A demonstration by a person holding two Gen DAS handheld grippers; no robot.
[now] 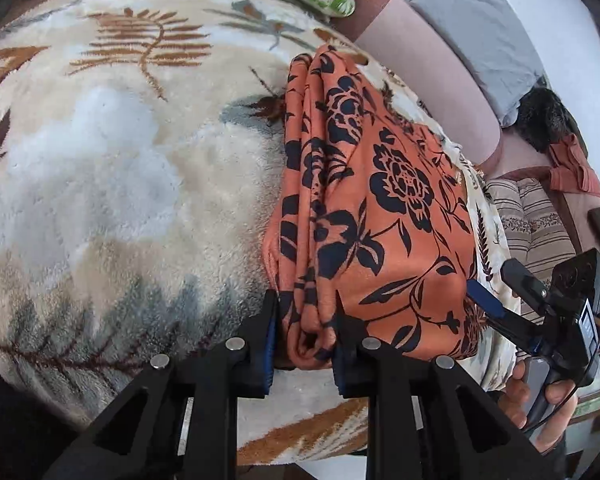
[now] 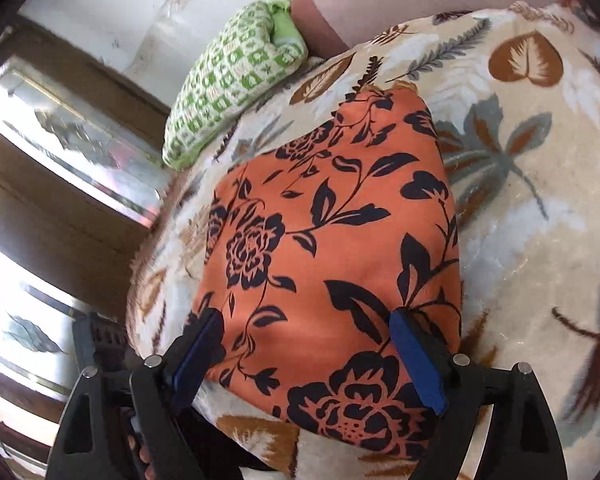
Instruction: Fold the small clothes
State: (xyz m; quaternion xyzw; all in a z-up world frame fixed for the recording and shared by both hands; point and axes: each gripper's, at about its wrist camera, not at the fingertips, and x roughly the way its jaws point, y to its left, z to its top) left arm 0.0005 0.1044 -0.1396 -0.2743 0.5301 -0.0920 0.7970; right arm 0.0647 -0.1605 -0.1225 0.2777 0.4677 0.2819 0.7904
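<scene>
An orange cloth with black flowers (image 1: 380, 200) lies folded on a fleecy leaf-print blanket (image 1: 120, 160). Its layered fold edge runs along the left side. My left gripper (image 1: 306, 308) is shut on the near corner of that layered edge, and the bunched fabric fills the gap between its pads. In the left wrist view my right gripper (image 1: 500, 284) hangs open at the cloth's right side, held by a hand. In the right wrist view the right gripper (image 2: 308, 356) stands wide open over the near end of the orange cloth (image 2: 340, 220), its blue pads (image 2: 418, 360) not pressing on it.
A green checked pillow (image 2: 228, 80) lies at the blanket's far edge. A pink bolster (image 1: 428, 80), a grey pillow (image 1: 480, 40) and a striped cushion (image 1: 532, 224) lie beyond the cloth. Wooden furniture with glass panels (image 2: 60, 140) stands beside the bed. The blanket's edge drops off close to the grippers.
</scene>
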